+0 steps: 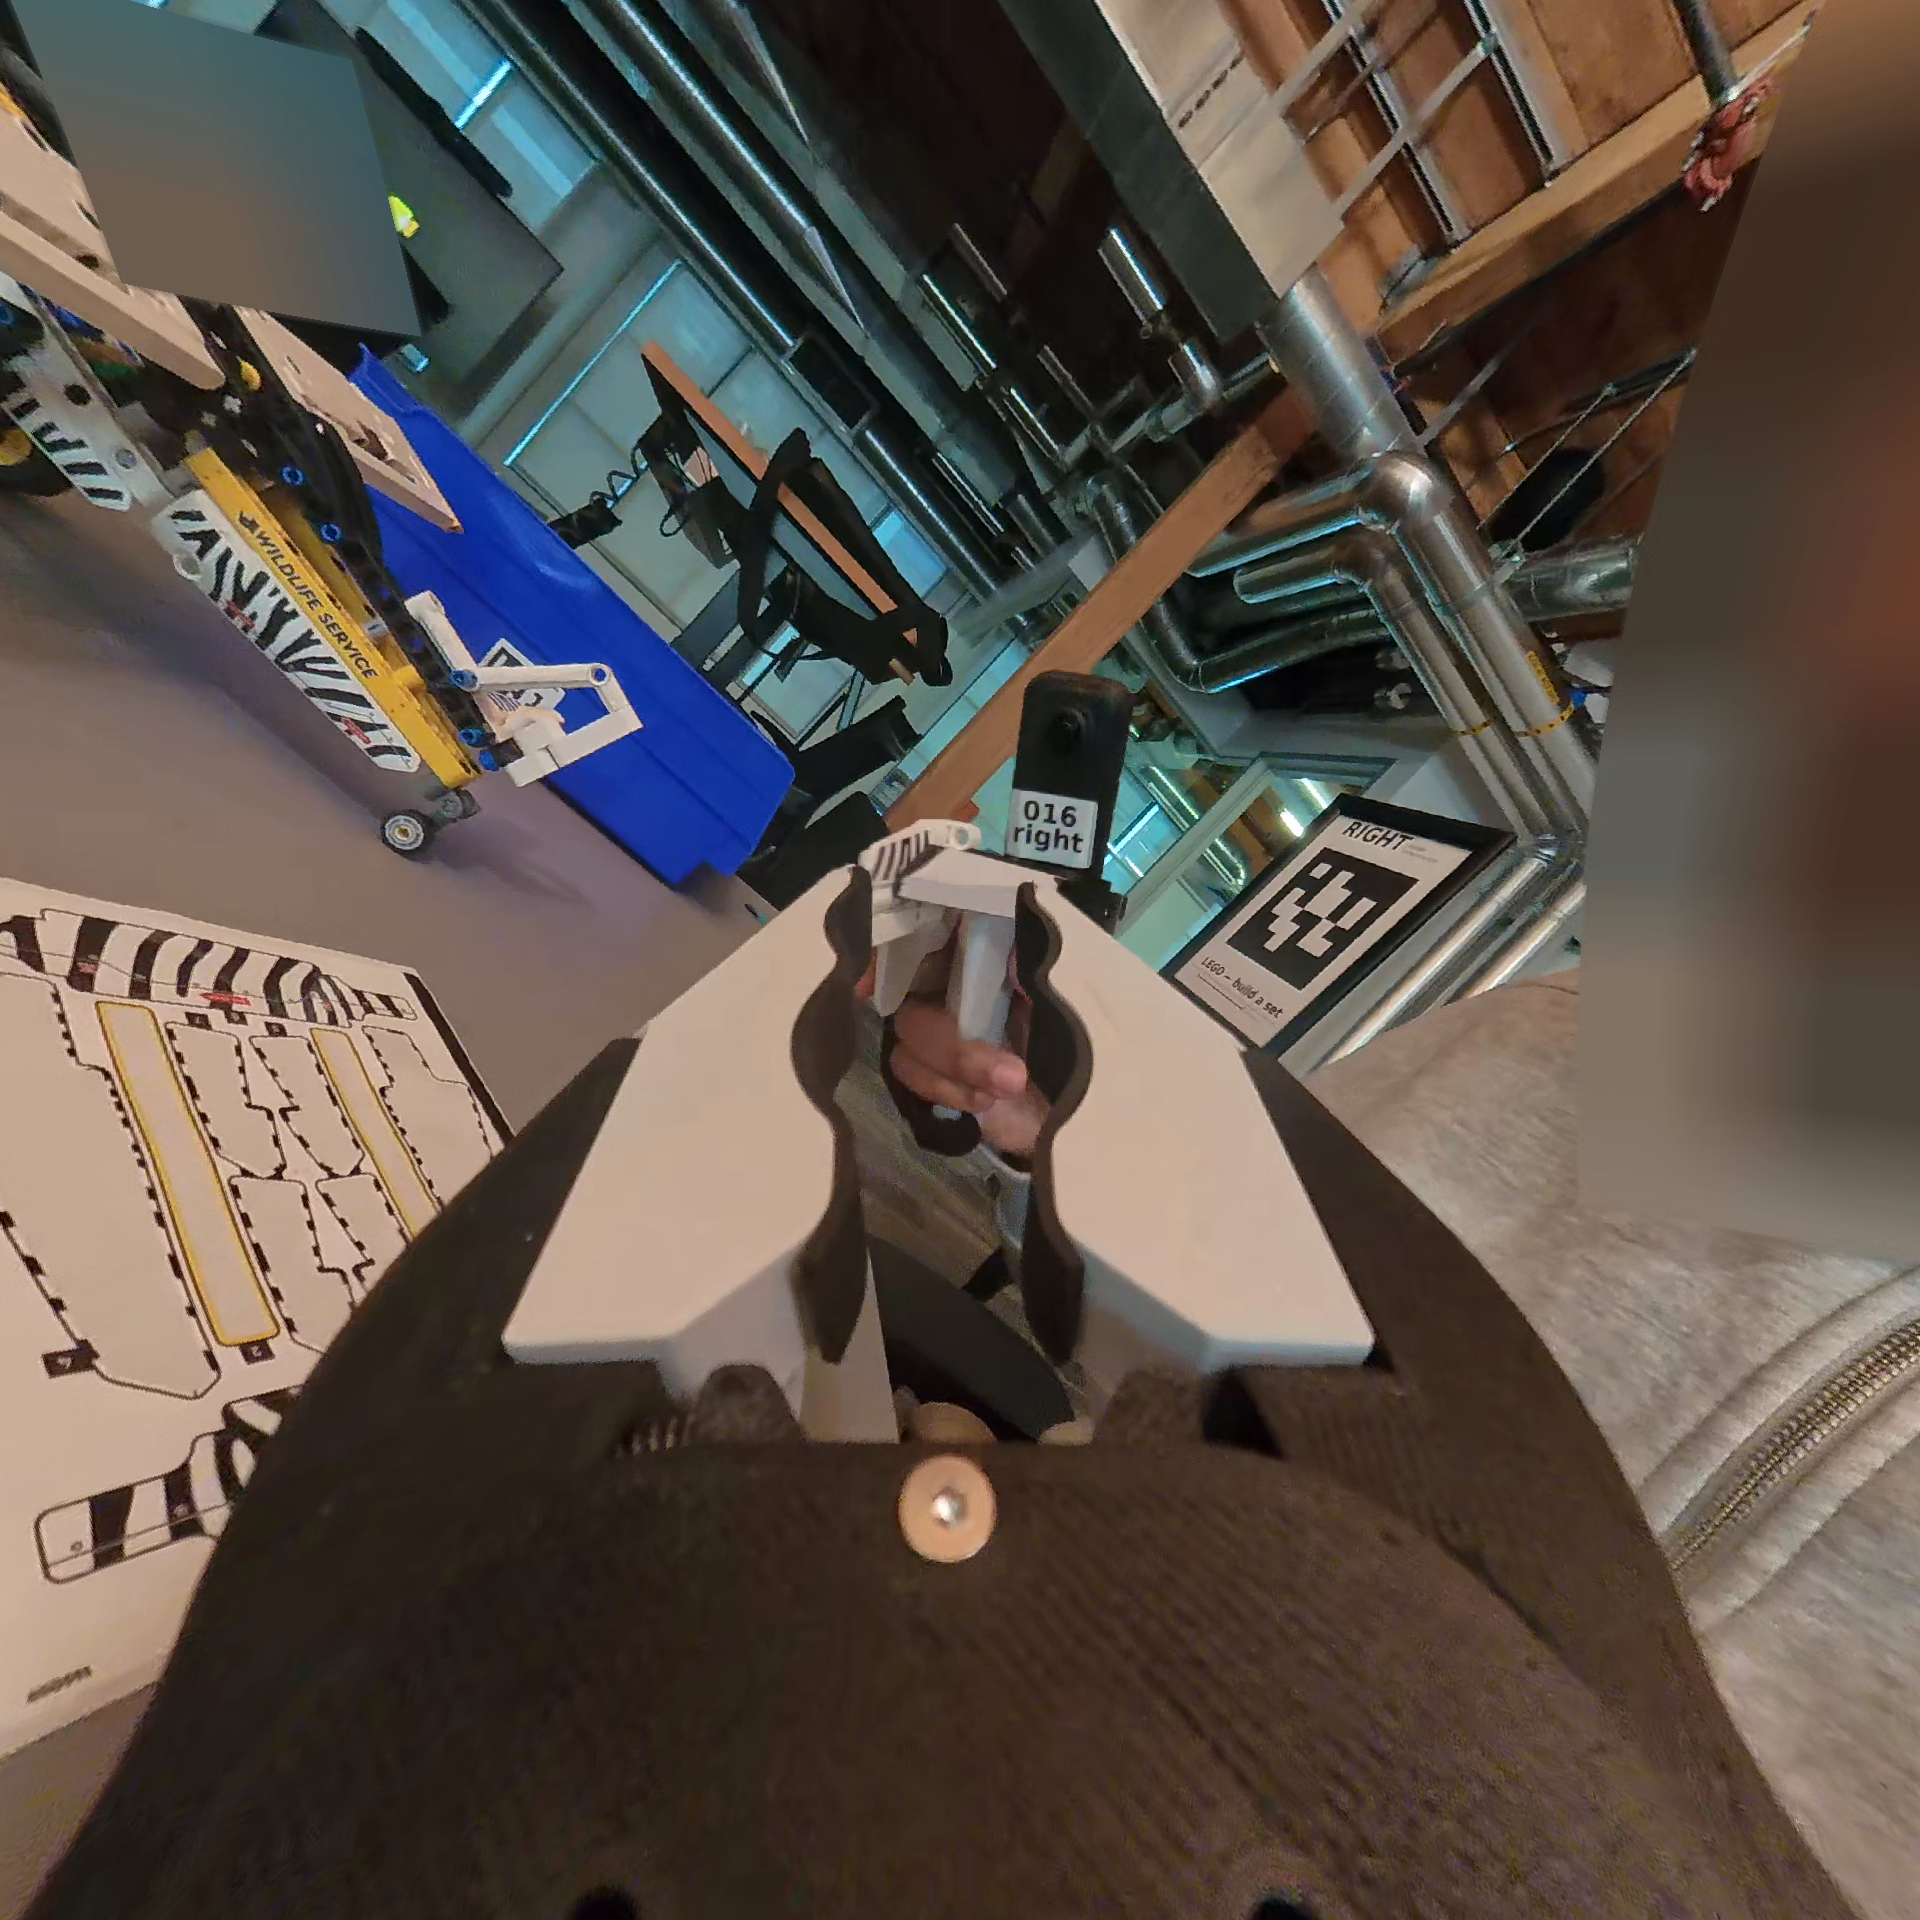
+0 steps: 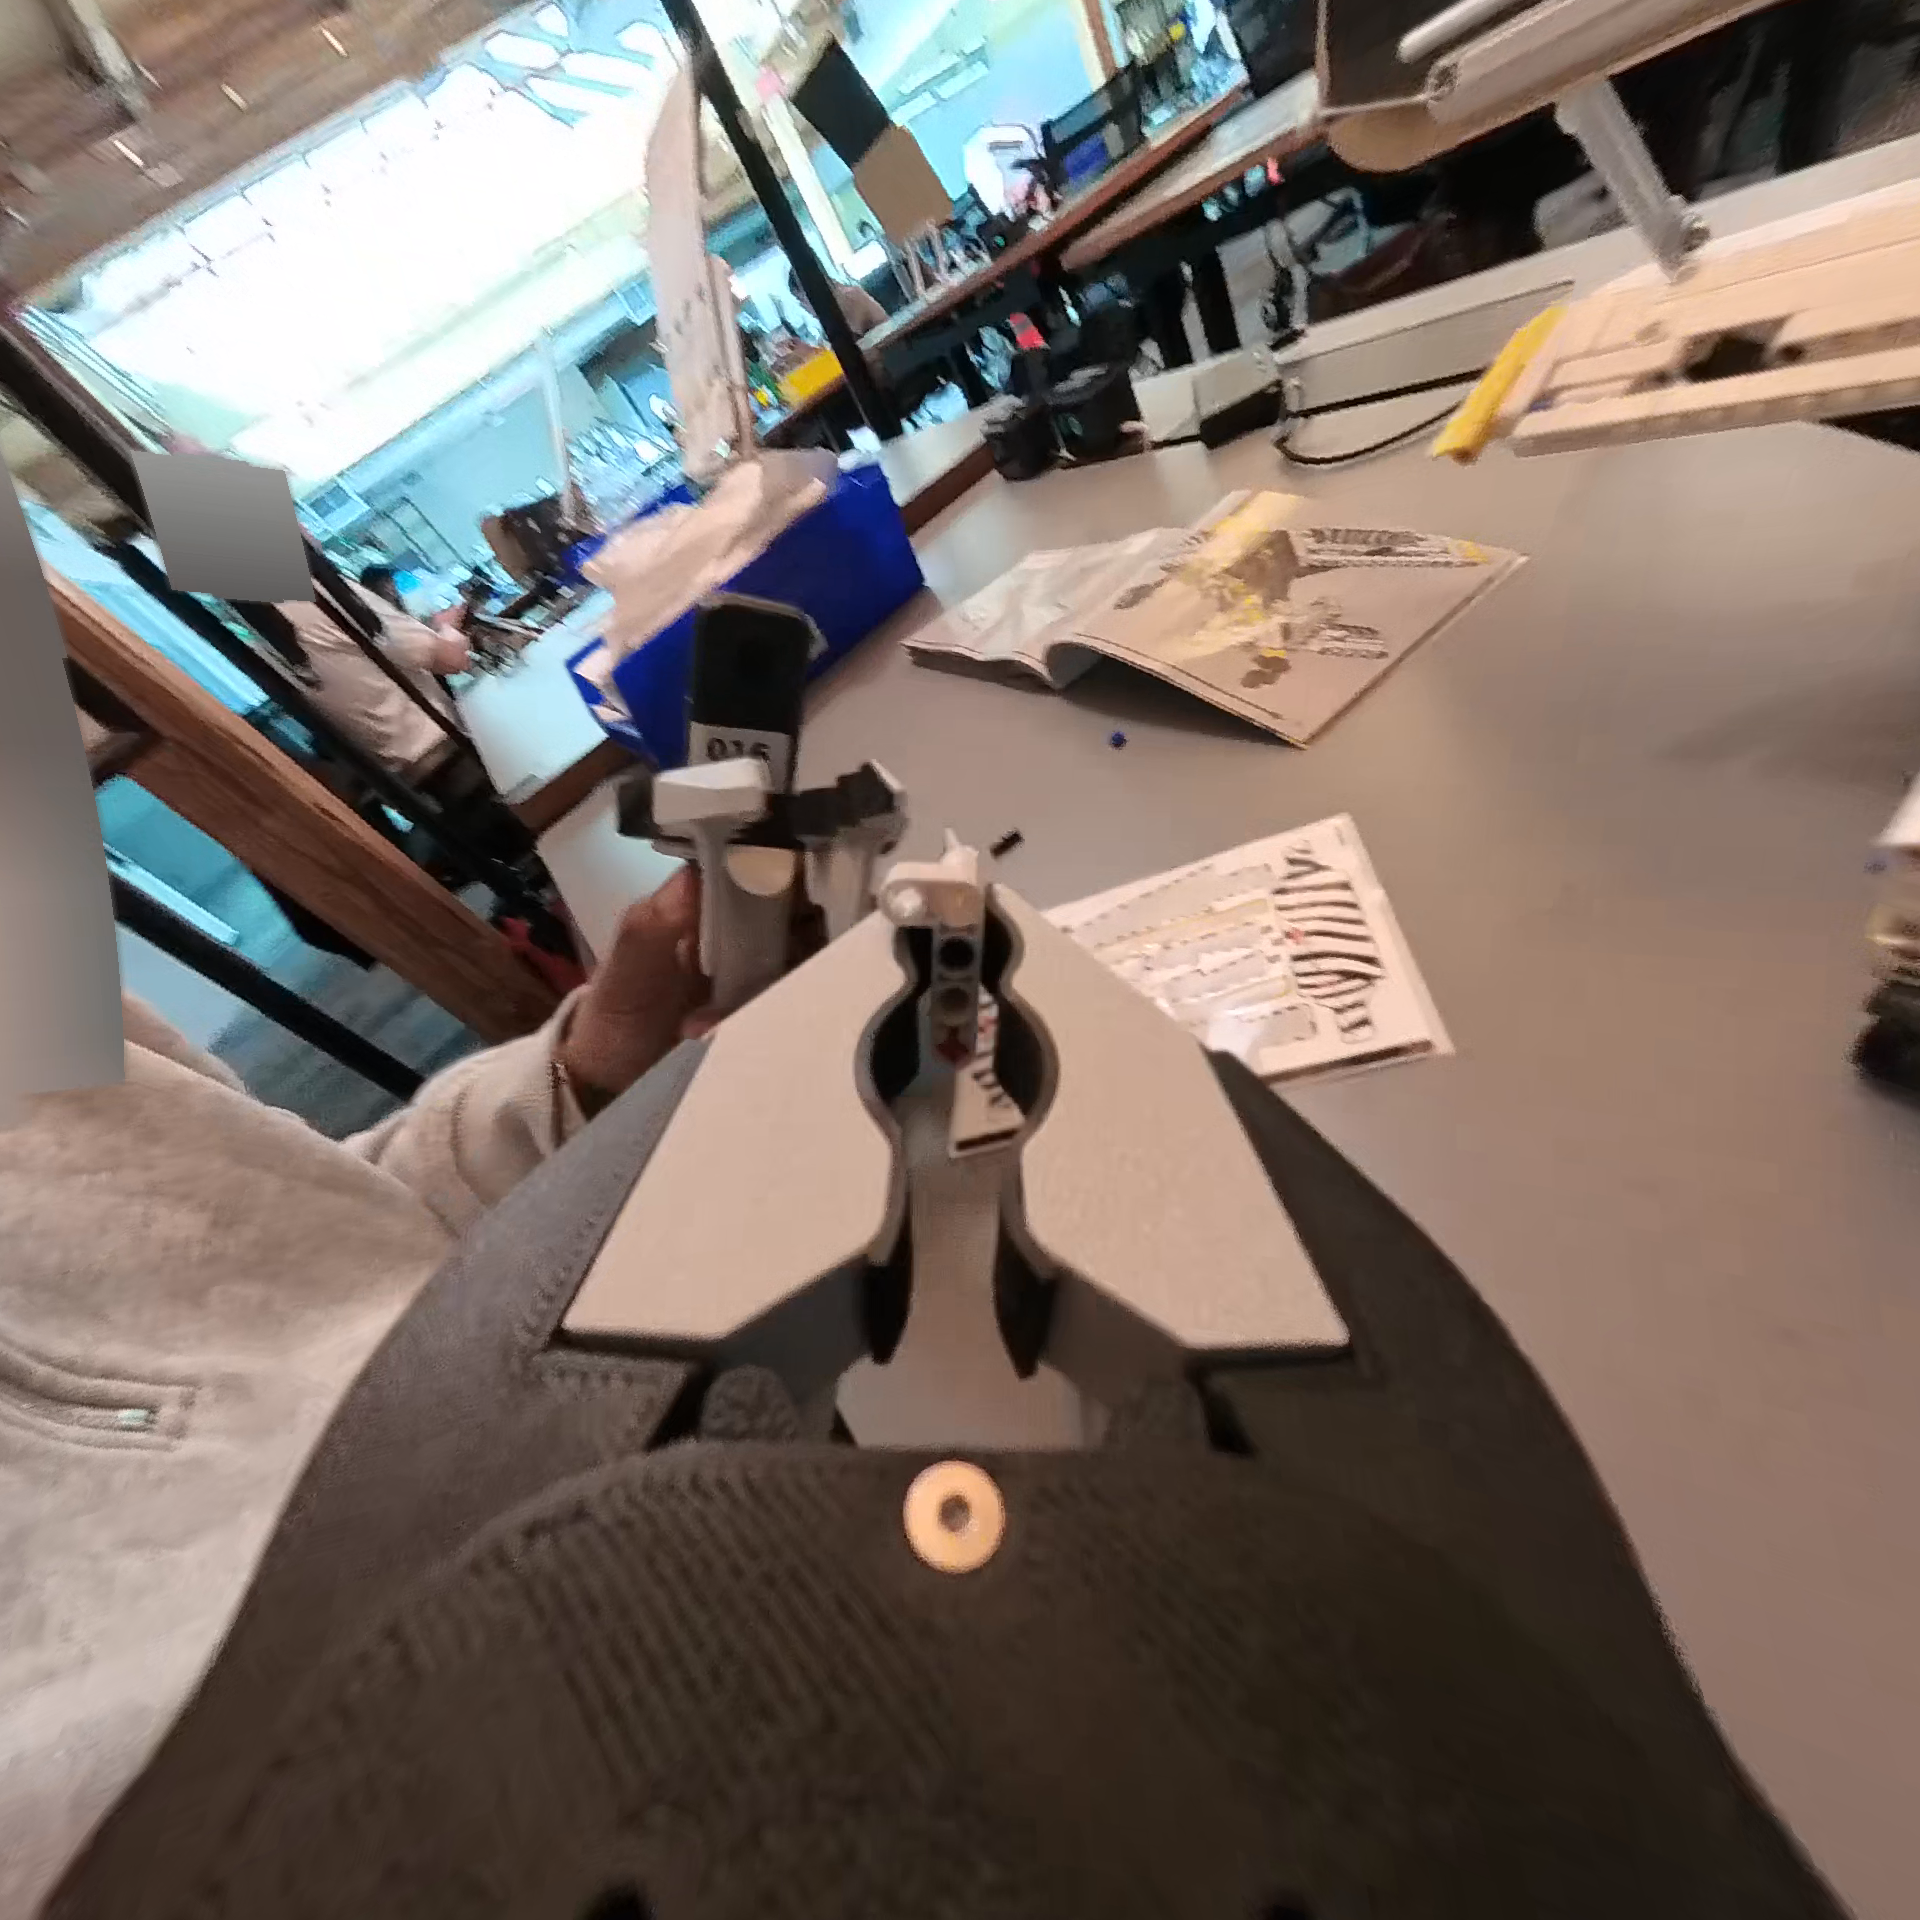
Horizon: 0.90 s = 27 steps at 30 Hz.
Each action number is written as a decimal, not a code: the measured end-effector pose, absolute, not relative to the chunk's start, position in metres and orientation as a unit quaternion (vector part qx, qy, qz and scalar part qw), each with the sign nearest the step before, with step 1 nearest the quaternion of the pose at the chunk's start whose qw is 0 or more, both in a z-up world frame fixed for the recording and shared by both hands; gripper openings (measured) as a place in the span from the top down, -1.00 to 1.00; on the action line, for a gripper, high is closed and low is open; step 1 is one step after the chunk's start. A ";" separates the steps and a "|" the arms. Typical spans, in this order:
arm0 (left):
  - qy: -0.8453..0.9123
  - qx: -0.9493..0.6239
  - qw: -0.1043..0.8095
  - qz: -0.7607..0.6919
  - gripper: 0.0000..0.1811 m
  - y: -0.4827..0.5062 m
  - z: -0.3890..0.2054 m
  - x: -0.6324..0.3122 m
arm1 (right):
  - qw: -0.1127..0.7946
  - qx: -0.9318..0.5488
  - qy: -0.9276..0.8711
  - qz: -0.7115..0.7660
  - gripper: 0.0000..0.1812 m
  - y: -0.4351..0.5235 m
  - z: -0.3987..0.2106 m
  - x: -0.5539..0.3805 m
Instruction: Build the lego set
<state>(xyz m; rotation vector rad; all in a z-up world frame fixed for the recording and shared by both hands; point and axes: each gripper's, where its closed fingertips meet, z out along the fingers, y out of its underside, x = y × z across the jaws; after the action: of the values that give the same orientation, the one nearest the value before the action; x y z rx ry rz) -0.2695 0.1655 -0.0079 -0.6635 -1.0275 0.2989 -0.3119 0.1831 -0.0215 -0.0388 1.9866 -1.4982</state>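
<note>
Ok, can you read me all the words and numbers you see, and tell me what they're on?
I can't read writing out, only say where it is.
Lego truck: printed strip on its side.
White label: on a black camera ahead.
Framed sign: words around a black-and-white pattern.
Sticker sheet: tiny numbers, too small.
Instruction booklet: too blurred.

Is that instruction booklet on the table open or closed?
Open. The instruction booklet lies spread on the grey table, printed pages facing up, with one side lifting into a hump at the fold.
</note>
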 end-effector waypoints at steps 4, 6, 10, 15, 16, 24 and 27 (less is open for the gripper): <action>-0.481 -0.306 0.807 0.151 0.72 0.163 -0.007 -0.267 | 0.246 -0.039 0.813 -0.527 0.94 0.191 -0.027 -0.334; -0.482 -0.306 0.805 0.158 0.72 0.162 -0.007 -0.267 | 0.212 -0.065 0.850 -0.478 0.94 0.197 -0.033 -0.343; -0.496 -0.312 0.793 0.167 0.72 0.160 -0.011 -0.269 | 0.129 -0.129 0.925 -0.333 0.93 0.212 -0.056 -0.360; -0.514 -0.298 0.783 0.182 0.73 0.150 -0.016 -0.269 | 0.070 -0.195 0.962 -0.179 0.94 0.226 -0.075 -0.367; -0.516 -0.291 0.785 0.179 0.73 0.148 -0.016 -0.268 | 0.062 -0.202 0.965 -0.159 0.94 0.227 -0.077 -0.369; -0.518 -0.280 0.793 0.159 0.73 0.147 -0.018 -0.270 | 0.067 -0.178 0.978 -0.087 0.94 0.229 -0.091 -0.365; -0.520 -0.282 0.791 0.154 0.73 0.148 -0.019 -0.272 | 0.122 -0.126 0.978 -0.113 0.94 0.224 -0.087 -0.355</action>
<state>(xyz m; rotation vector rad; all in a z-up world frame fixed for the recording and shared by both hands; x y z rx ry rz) -0.2718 0.1477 -0.0189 -0.6069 -1.1186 0.3324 -0.3554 0.2244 -0.0868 -0.3670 2.8541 -0.3301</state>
